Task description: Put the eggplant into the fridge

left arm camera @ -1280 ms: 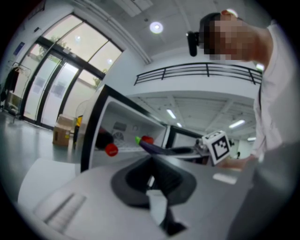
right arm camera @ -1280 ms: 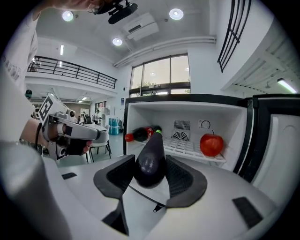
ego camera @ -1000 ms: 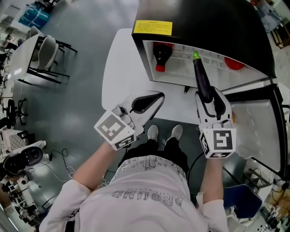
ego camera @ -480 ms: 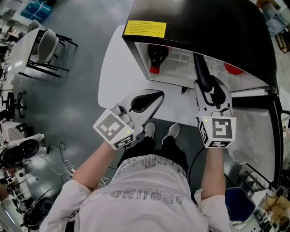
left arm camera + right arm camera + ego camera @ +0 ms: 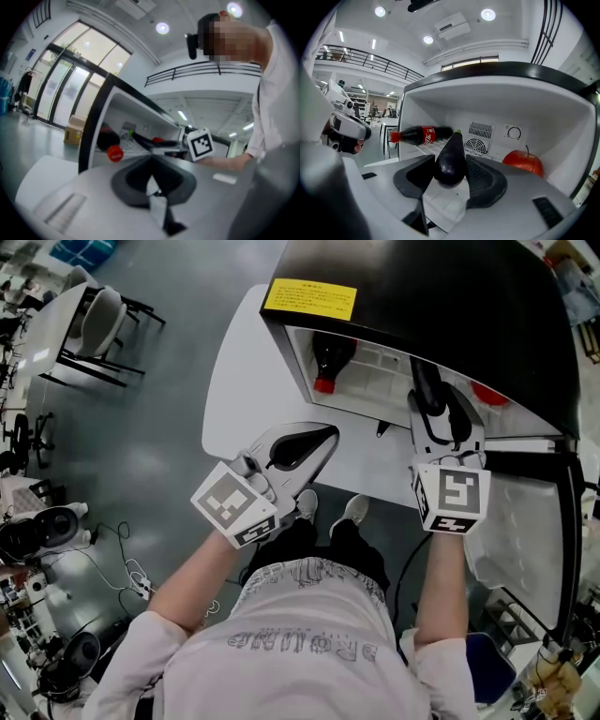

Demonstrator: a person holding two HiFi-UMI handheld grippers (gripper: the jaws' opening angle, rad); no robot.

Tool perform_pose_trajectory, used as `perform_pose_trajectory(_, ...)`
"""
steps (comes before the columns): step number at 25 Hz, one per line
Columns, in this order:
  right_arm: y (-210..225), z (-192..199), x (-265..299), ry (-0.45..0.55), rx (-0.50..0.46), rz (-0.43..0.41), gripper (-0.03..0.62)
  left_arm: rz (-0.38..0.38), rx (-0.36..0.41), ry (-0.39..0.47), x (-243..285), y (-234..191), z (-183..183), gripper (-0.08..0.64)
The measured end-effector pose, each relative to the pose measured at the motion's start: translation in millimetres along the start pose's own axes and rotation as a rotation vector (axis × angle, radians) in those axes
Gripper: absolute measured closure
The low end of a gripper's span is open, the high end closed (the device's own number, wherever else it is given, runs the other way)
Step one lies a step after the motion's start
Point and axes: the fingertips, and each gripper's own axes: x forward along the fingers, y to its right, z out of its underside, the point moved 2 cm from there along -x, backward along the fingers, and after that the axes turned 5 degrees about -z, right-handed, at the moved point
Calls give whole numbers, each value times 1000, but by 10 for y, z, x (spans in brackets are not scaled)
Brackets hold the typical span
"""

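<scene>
A dark purple eggplant (image 5: pixel 451 157) with a green tip points into the open fridge (image 5: pixel 562 140), with my right gripper (image 5: pixel 451 162) shut on its thick end. From the head view, the eggplant (image 5: pixel 427 385) reaches under the fridge's black top (image 5: pixel 431 287), and the right gripper (image 5: pixel 441 416) is at the fridge mouth. My left gripper (image 5: pixel 322 439) hovers over the white table in front of the fridge. Its jaws stand together with nothing between them (image 5: pixel 151 161). The left gripper view shows the eggplant (image 5: pixel 145 140) inside the fridge.
A cola bottle (image 5: pixel 419 134) lies on the fridge shelf at the left and a red apple (image 5: pixel 523 164) sits at the right. The fridge door (image 5: pixel 534 521) hangs open at the right. The fridge stands on a white table (image 5: pixel 244 390). Chairs (image 5: pixel 89 343) stand far left.
My right gripper has pushed the eggplant further into the fridge; its green tip is now hidden under the black top in the head view. The left gripper has barely moved.
</scene>
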Motion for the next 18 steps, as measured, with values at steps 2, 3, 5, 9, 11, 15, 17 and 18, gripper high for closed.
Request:
perform_pose_trajectory(2,20,11,49,-1,0,-3,394,-7,-6,-1,4,-7,24,552)
perform_pose_trajectory(3,36,18,68,-1,1,-3,394,-9,-9,-2,10,-7,38,552)
perform_pose_trajectory(5,70,31,106,-3,0,0,394,-15,-14,-5,22,-9,61,552)
perform_pose_trajectory(9,121,27,187,-8,-14,13,394,-22,-19,-7,54,-4,81,552)
perform_pose_trajectory(11,137,14,219,-9,-23,17,394,-22,-22,-7,67,10,88,552)
perform_pose_trajectory(15,159,-11,274,-6,-39,15,394,-23,-27,-7,90,43,110,552)
perform_pose_trajectory(17,166,19,298,-14,-42,13,394,-25,-32,-5,98,50,116,552)
perform_pose_trajectory(18,172,54,306,-21,-40,13,394,-26,-34,-4,100,53,118,552)
